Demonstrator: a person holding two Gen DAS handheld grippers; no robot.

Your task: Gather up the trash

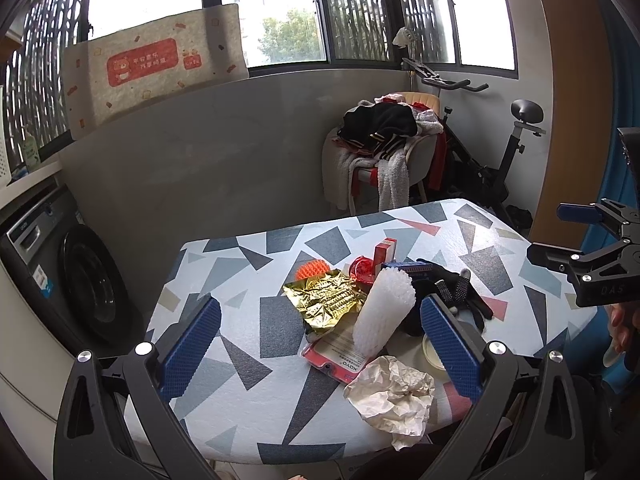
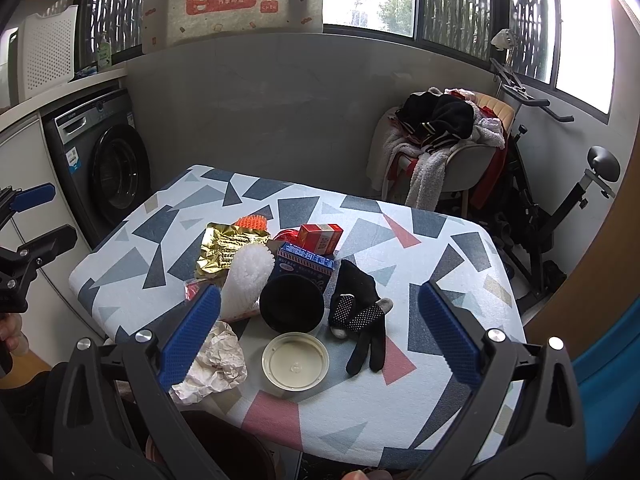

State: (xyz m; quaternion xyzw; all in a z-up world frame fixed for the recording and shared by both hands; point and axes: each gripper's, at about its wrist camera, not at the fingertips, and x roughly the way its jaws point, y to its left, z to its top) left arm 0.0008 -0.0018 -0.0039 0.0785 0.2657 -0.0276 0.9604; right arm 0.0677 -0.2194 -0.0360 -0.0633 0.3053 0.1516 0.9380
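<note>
Left gripper (image 1: 320, 344): wide open, empty, hovering over the near edge of the table (image 1: 224, 384).
Right gripper (image 2: 320, 332): spread wide too, gripping nothing, above the near edge.
Crumpled paper (image 1: 394, 394): nearest to the left gripper, just inside its right finger; in the right wrist view (image 2: 218, 354) under the right gripper's left finger.
Plastic lid (image 2: 295, 361): round, cream, flat between the right gripper's fingers, close in.
Black glove (image 2: 362, 312): just beyond the lid, toward the right finger, fingers pointing back at the tool.
Black bowl (image 2: 292, 304): straight ahead past the lid, touching it or nearly so.
White foam sleeve (image 1: 384, 306): ahead between the left gripper's fingers, lying on a pink packet (image 1: 334, 356).
Gold foil wrapper (image 1: 324, 300): left of the sleeve, crinkled flat.
Blue box (image 2: 306, 262): behind the bowl.
Red carton (image 2: 320, 237): farther on, standing.
Orange scrubber (image 1: 312, 269): behind the foil, partly hidden.
Washing machine (image 2: 106, 168): far left, off the table.
Chair of clothes (image 2: 440, 140): far right, beyond the table.
</note>
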